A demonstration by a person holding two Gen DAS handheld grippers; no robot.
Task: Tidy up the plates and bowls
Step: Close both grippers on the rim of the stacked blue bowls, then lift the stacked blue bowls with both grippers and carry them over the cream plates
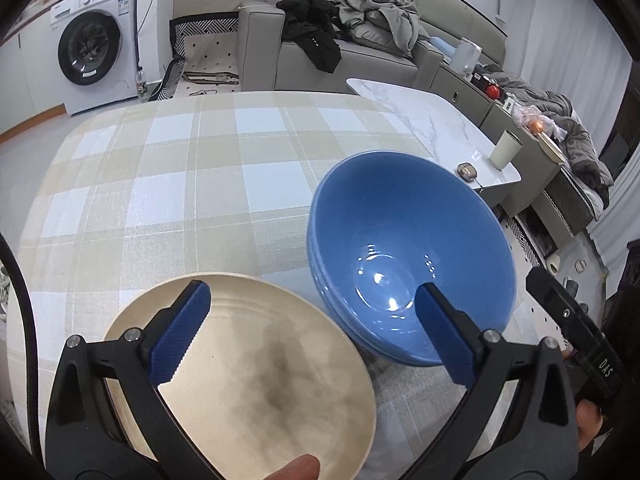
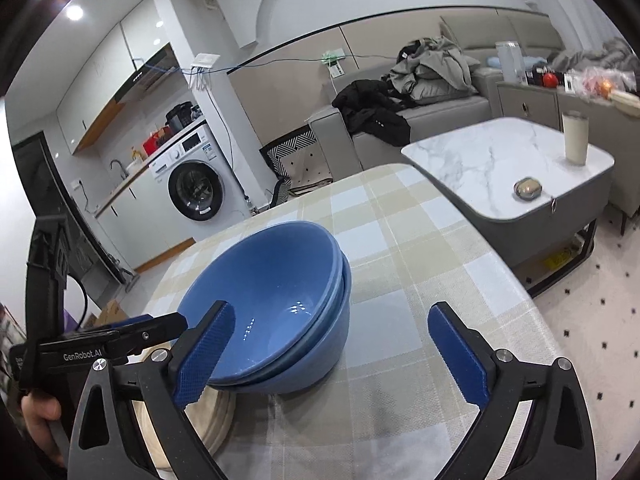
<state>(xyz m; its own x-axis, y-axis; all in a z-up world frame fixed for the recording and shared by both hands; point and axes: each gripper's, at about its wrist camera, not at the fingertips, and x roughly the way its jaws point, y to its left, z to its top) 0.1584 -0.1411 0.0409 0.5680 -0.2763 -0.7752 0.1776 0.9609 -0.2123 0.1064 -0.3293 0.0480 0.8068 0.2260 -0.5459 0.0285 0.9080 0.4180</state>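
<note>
A stack of blue bowls [image 1: 412, 256] sits on the checked tablecloth [image 1: 180, 184], nested one in another. A cream plate [image 1: 256, 368] lies just left of it at the near edge. My left gripper [image 1: 312, 320] is open and empty above the plate's right side, one finger over the plate, the other over the bowl. In the right wrist view the blue bowls [image 2: 276, 312] sit tilted in front of my right gripper [image 2: 332, 348], which is open and empty above the cloth. The cream plate [image 2: 212, 412] shows under its left finger. The left gripper [image 2: 132, 336] shows at the left.
A marble coffee table [image 2: 500, 160] with a cream tumbler [image 2: 576, 136] and a small metal object [image 2: 528, 188] stands beyond the right edge. A grey sofa with clothes [image 1: 352, 28] and a washing machine [image 1: 92, 44] are behind.
</note>
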